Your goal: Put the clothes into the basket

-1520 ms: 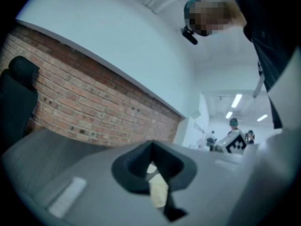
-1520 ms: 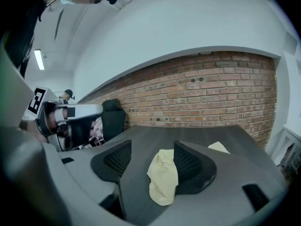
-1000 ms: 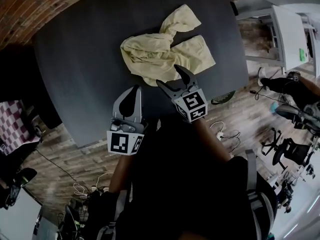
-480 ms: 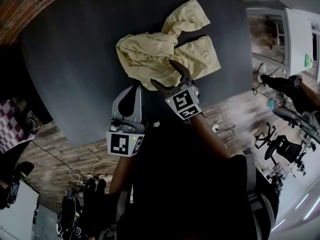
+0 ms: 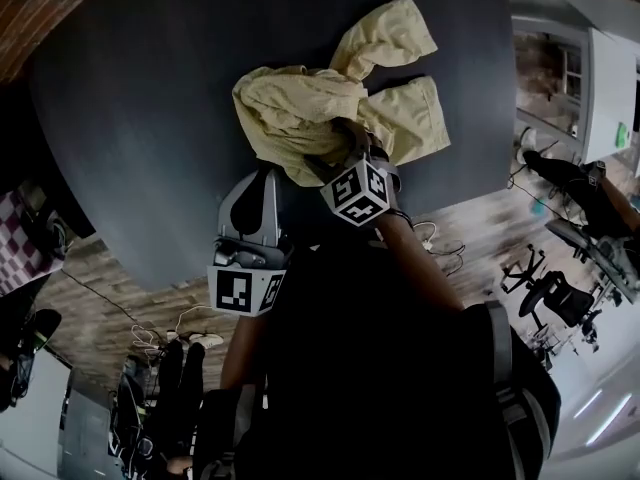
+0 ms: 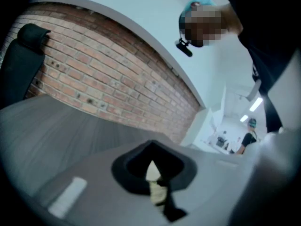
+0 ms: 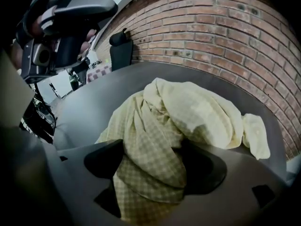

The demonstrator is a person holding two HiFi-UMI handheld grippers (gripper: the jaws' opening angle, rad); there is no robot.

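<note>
Table [image 5: 150, 118]: dark, yellow cloth [image 5: 300, 108] heaped on it.
Right gripper [image 5: 350, 143]: my jaws just opened wide, cloth between them.
Left gripper [image 5: 263, 180]: I see jaws together, empty.

Your left gripper [image 5: 266, 176] has a smooth, matt grey plastic shell. Ahead of it and to its right, the garment [image 5: 300, 108] is soft woven cloth with a fine check, matt and crumpled. Under the gripper, the table [image 5: 150, 118] looks dark, matt and smooth. Beyond its jaws, the wall [image 6: 117, 79] is rough brick.
</note>
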